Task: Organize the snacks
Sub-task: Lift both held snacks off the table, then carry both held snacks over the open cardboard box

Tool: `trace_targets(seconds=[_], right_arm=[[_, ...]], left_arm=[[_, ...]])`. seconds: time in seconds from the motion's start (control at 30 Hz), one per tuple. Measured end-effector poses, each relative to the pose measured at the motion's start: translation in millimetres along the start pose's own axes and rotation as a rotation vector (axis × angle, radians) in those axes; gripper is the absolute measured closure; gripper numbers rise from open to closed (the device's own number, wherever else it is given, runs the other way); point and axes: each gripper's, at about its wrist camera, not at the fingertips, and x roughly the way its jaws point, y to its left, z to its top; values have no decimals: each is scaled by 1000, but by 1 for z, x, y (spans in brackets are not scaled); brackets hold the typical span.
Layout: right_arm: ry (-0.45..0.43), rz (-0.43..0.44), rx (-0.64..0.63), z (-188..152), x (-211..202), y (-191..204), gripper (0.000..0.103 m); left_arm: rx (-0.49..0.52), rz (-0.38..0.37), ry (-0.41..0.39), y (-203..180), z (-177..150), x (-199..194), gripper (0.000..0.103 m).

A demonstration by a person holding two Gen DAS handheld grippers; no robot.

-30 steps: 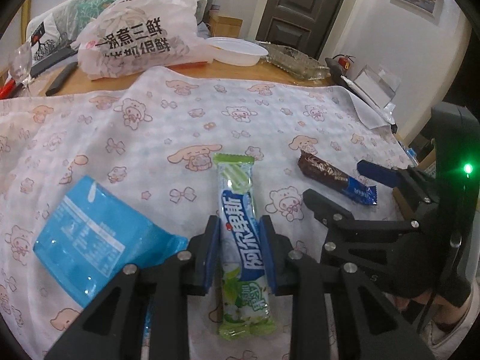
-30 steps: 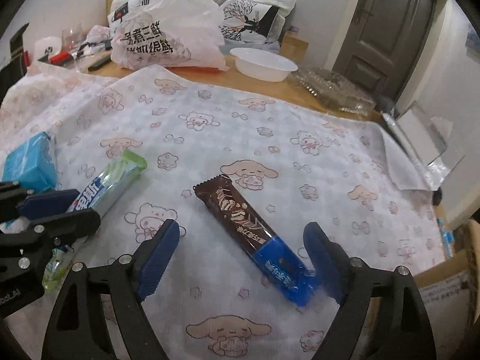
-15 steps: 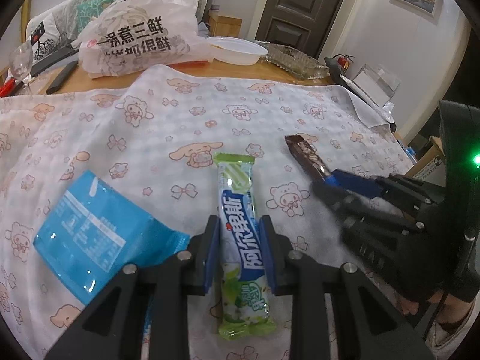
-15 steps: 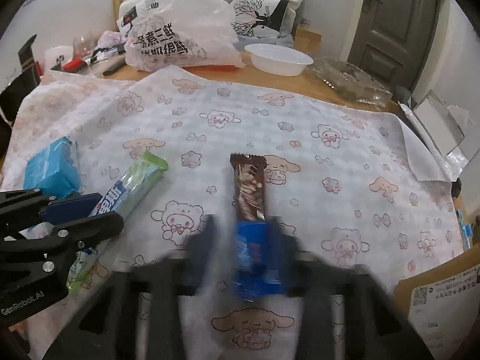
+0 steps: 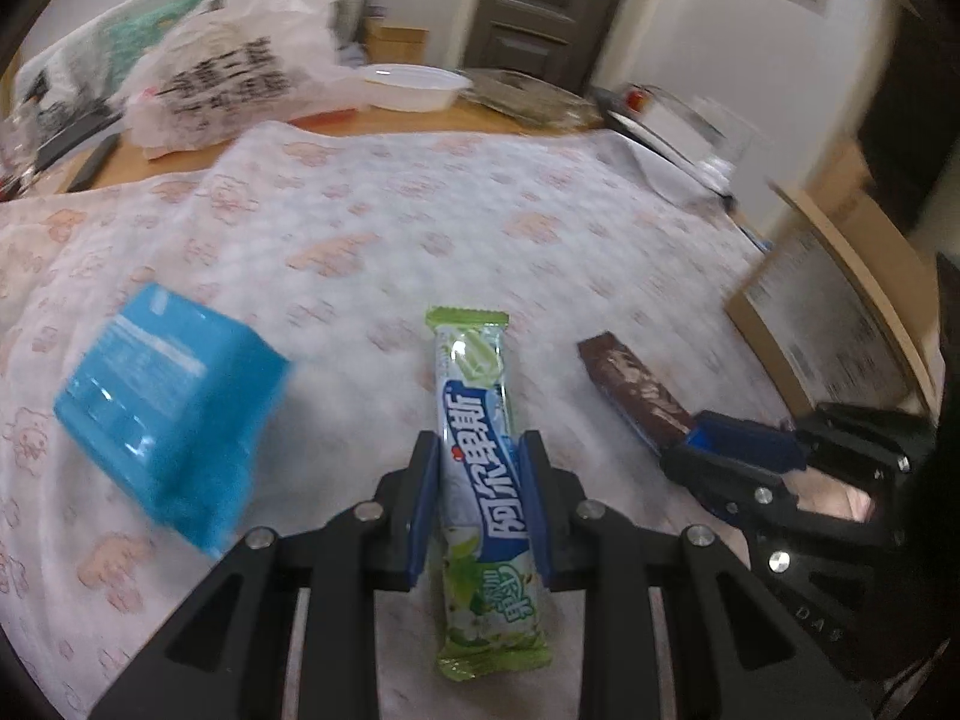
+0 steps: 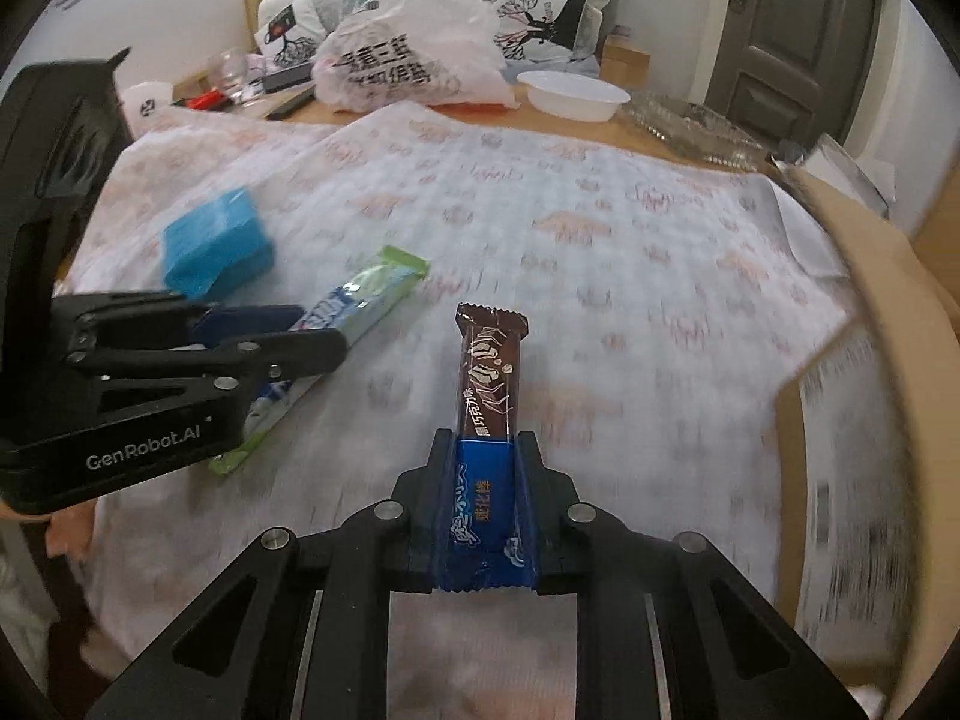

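My left gripper (image 5: pixel 478 456) is shut on a green and blue candy bar (image 5: pixel 477 420), held above the cartoon-print tablecloth (image 5: pixel 420 210). My right gripper (image 6: pixel 485 456) is shut on the blue end of a brown and blue chocolate bar (image 6: pixel 489 372), also lifted. In the left wrist view the right gripper (image 5: pixel 708 450) and chocolate bar (image 5: pixel 633 390) are at the right. In the right wrist view the left gripper (image 6: pixel 300 339) and candy bar (image 6: pixel 360 294) are at the left. A blue packet (image 5: pixel 162 408) lies on the cloth, also in the right wrist view (image 6: pixel 216 243).
A cardboard box (image 5: pixel 840 306) stands off the table's right edge, also in the right wrist view (image 6: pixel 870 312). At the back are a white plastic bag (image 6: pixel 408 57), a white bowl (image 6: pixel 573 96), a clear tray (image 6: pixel 690 120) and clutter on the bare wood.
My right gripper closed on the chocolate bar and lifted it. Both grippers rose and swung right with their bars; the box came into view.
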Motion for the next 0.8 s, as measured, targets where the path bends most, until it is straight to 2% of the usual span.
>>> trace_targets(seconds=[0.13, 0.33, 0.5, 0.63, 0.8], right_arm=[[14, 43, -17, -18, -8, 4, 89], [-3, 45, -45, -26, -8, 5, 85], [-14, 39, -73, -23, -4, 5, 84], [-21, 38, -64, -19, 0, 6, 84], [-28, 12, -60, -13, 3, 9, 89]], left_arm=[[107, -51, 9, -23, -18, -7, 79], [90, -39, -14, -29, -32, -16, 72], [90, 18, -40, -36, -34, -14, 72], [133, 82, -54, -41, -34, -10, 79], [98, 83, -61, -31, -31, -13, 79]])
